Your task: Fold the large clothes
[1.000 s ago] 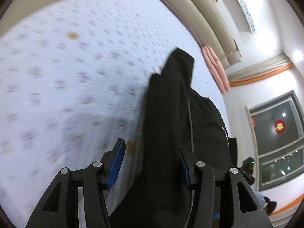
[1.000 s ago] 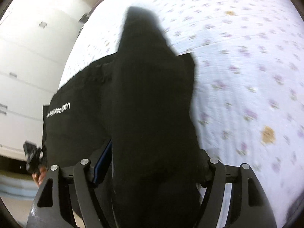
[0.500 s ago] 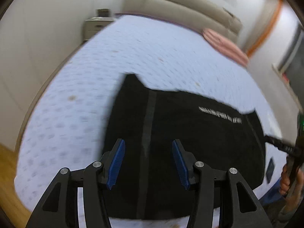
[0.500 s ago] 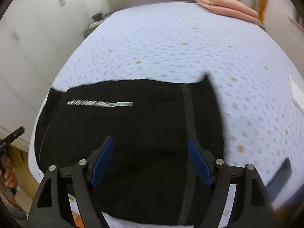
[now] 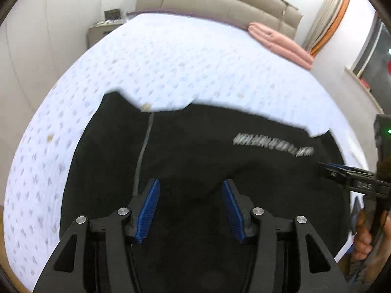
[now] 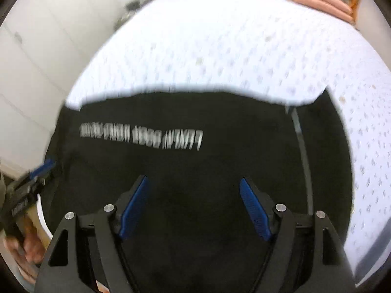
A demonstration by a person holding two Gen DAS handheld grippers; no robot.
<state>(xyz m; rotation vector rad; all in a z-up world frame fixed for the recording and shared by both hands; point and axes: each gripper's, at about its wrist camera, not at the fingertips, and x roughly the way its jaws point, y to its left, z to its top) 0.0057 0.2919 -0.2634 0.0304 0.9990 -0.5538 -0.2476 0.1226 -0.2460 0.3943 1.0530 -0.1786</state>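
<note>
Black garment (image 5: 195, 151) lies spread flat across the near part of the bed (image 5: 185, 56) — a line of pale lettering (image 6: 141, 135) runs across it, blurred beyond reading, and a thin grey stripe (image 5: 144, 144) crosses it near one side. Left gripper (image 5: 190, 210) hangs above the cloth, blue pads apart, nothing between them; they have just been opening a little. Right gripper (image 6: 195, 210) hangs over it too — jaws wide and empty. Pink bedding (image 5: 278, 44) lies by the headboard (image 5: 220, 2).
</note>
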